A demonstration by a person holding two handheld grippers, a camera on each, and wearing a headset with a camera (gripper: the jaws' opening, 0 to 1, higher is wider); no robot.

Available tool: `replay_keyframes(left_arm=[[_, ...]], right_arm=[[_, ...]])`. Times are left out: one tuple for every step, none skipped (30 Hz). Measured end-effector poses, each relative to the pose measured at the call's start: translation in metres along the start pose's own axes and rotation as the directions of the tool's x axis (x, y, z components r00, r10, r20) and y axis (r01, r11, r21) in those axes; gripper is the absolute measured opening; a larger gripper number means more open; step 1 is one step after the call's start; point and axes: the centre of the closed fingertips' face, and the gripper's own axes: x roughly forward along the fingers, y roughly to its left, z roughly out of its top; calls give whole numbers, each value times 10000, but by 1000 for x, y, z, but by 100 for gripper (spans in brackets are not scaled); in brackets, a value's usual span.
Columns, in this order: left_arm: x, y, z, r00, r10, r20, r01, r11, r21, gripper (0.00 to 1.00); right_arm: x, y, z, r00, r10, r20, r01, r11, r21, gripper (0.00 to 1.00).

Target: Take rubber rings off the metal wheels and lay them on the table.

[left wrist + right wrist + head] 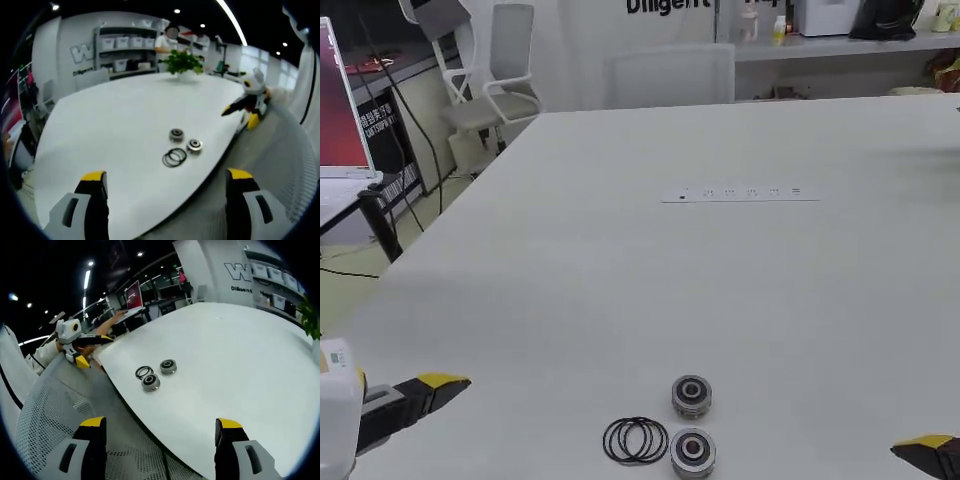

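Two metal wheels stand near the table's front edge, one (692, 394) behind the other (692, 450). Each shows a dark band around its rim. Several loose black rubber rings (636, 440) lie overlapping just left of the nearer wheel. My left gripper (440, 383) is at the bottom left, well away from them, and my right gripper (923, 443) is at the bottom right corner. In the left gripper view the left gripper (166, 175) is open and holds nothing, with the wheels (176, 133) and rings (174, 157) ahead. The right gripper (160, 422) is also open, off the table edge, facing the wheels (150, 382) and rings (144, 371).
A socket strip (740, 193) is set into the white table (620, 260) further back. Office chairs (500, 70) stand at the far left, with a laptop (340, 110) on a side desk. A potted plant (182, 62) sits at the table's far end. A mesh chair (60, 410) is beside my right gripper.
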Motion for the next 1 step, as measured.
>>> replay_keyframes(left_arm=[[0,0,0,10000,-14,2,14,10000,-3,99]], right_arm=[[0,0,0,10000,19,13,-19,10000,-20,89]])
